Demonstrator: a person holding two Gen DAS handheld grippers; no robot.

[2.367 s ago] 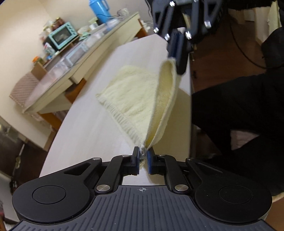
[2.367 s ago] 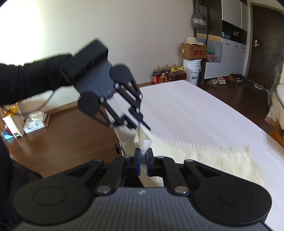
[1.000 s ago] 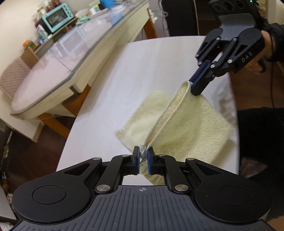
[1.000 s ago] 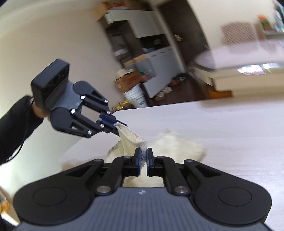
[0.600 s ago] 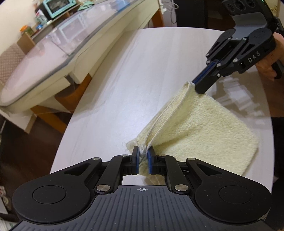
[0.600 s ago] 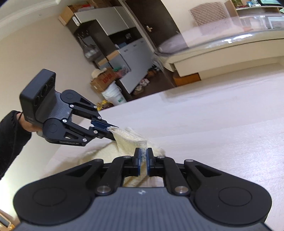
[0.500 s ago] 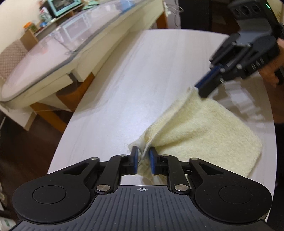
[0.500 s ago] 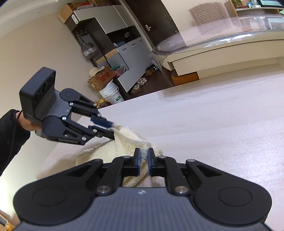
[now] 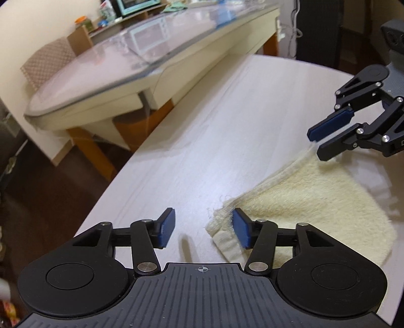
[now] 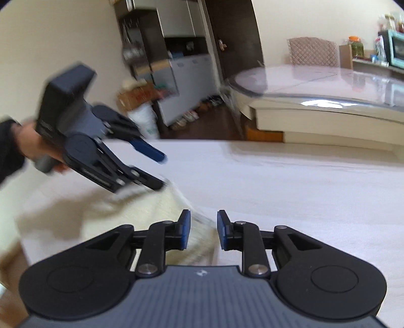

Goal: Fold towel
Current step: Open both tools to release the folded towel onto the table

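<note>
Towel (image 9: pixel 310 201) pale yellow, fluffy; folded flat on tbl (image 9: pixel 202 141)

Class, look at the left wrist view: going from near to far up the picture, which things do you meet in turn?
Left hand-held gripper, jaws opening with nothing between them → folded towel on the white table → right hand-held gripper, jaws opening at the towel's far corner → glass-topped table → teal toaster oven.

Black linkage left gripper (image 9: pixel 203 225) and right gripper (image 10: pixel 202 228), blue-padded jaws, silver screws, ribbed bodies, black sleeve (image 10: pixel 8 151)
</note>
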